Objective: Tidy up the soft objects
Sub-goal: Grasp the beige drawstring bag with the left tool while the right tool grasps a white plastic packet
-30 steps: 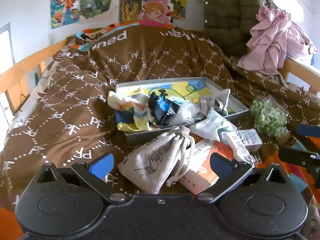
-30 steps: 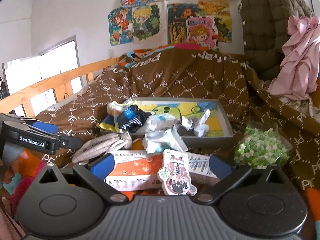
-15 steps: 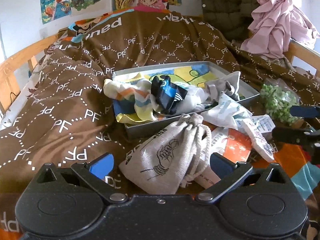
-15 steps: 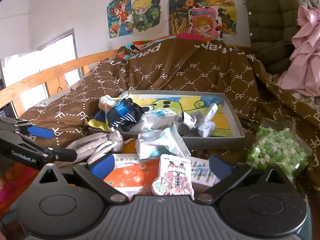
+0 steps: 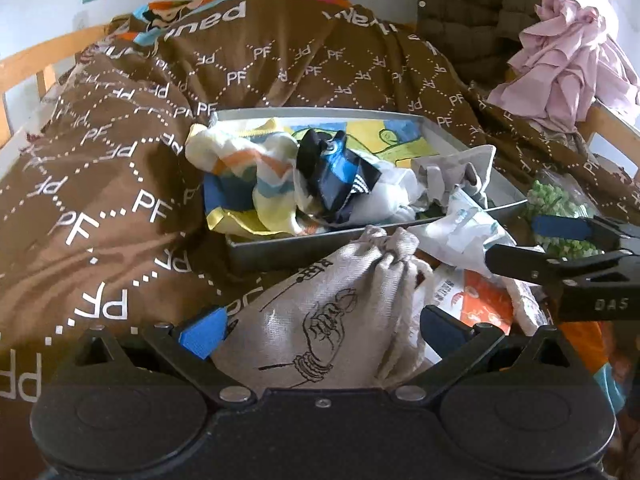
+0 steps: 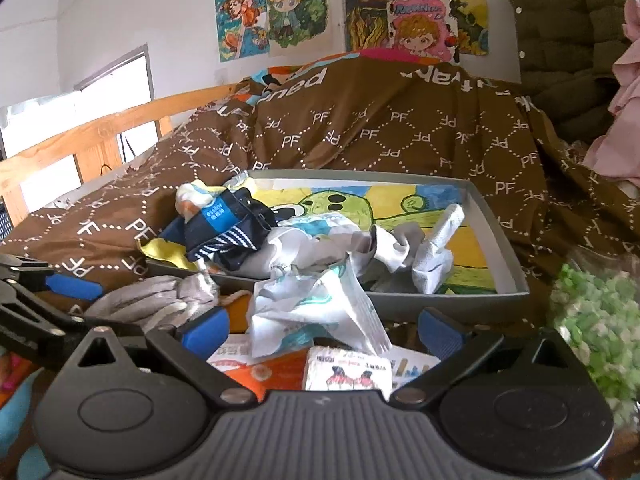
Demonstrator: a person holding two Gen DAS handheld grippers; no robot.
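Observation:
A grey drawstring cloth bag [image 5: 336, 312] lies on the bed in front of a grey tray [image 5: 280, 246]. My left gripper [image 5: 320, 330] is open with the bag between its fingers. The tray holds a striped sock [image 5: 248, 168], a dark blue sock [image 5: 336, 176] and white cloths. My right gripper [image 6: 320, 328] is open over a crumpled white packet [image 6: 320, 304] that leans on the tray's front wall [image 6: 440, 306]. The bag also shows in the right wrist view [image 6: 156, 296], at left.
An orange box [image 6: 264, 368] and a small picture card [image 6: 348, 372] lie under my right gripper. A bag of green pieces [image 6: 596, 320] sits right of the tray. A brown patterned blanket [image 5: 100, 168] covers the bed. Wooden rails [image 6: 100, 136] run along the left.
Both grippers have moved forward and down. The cloth bag now sits between my left fingers. The white packet now sits between my right fingers.

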